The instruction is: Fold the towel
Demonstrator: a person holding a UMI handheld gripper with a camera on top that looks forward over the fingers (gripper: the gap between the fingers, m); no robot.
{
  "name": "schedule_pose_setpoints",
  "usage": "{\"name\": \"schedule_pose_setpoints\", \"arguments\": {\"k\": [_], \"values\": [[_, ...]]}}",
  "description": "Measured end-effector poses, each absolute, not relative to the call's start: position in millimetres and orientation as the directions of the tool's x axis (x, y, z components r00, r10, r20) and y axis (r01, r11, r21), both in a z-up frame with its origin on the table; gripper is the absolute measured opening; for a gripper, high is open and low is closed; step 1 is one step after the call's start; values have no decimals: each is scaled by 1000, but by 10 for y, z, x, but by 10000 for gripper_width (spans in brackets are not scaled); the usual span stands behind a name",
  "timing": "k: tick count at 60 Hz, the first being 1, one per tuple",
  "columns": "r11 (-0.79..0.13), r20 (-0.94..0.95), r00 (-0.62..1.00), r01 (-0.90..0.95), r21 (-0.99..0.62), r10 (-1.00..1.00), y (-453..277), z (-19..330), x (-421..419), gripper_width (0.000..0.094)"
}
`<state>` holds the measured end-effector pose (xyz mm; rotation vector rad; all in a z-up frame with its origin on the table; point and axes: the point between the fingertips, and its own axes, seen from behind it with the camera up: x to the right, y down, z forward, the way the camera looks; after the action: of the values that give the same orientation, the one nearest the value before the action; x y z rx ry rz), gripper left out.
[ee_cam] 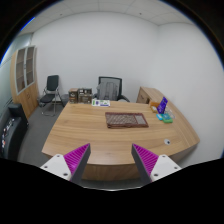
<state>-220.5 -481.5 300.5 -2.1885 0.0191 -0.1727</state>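
Note:
A brown patterned towel (126,120) lies flat on a large wooden desk (90,135), toward the desk's far right side. My gripper (112,160) is well short of it, above the desk's near edge, with its fingers spread wide and nothing between them. The magenta pads (76,157) face each other across a broad gap.
A teal bowl-like item (166,119) and a purple object (162,104) stand at the desk's right end. A black office chair (108,89) sits behind the desk; another chair (51,90) and a wooden cabinet (27,78) stand at the left wall.

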Motion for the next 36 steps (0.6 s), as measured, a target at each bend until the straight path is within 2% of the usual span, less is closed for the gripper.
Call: {"name": "schedule_pose_setpoints", "arguments": {"k": [11, 21, 36], "values": [[-609, 120, 990, 49, -792, -77, -4786, 2869, -2119, 858], [-645, 113, 991, 41, -763, -71, -4558, 2570, -2028, 859], [-629, 116, 993, 70, -774, -32, -3398, 2011, -1854, 858]]}}
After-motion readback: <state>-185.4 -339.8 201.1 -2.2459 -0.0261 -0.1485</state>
